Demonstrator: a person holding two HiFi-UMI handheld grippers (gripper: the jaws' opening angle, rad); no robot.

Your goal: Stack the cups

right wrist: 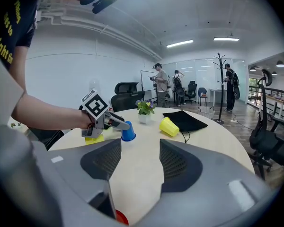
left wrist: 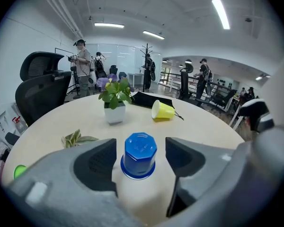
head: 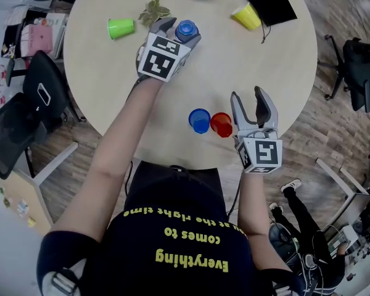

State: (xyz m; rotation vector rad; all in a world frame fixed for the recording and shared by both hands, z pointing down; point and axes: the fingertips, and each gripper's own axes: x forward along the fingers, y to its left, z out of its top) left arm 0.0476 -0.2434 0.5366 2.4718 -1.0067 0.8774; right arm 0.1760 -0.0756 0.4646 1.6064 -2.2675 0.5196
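At the top centre of the head view, the left gripper (head: 179,31) straddles an upside-down blue cup (left wrist: 139,155) on the round table (head: 111,91) — fingers apart, with a gap showing on each side of the cup. Lower right, the right gripper (head: 254,106) hovers with fingers spread and nothing between them, just beside a red cup (head: 221,124) and a second blue cup (head: 199,120) standing side by side. A green cup (head: 120,28) lies on its side at upper left — a yellow cup (head: 246,16) at upper right.

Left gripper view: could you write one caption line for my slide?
Left claw, jaws apart, frames an upside-down blue cup on the table; a yellow cup lies beyond.
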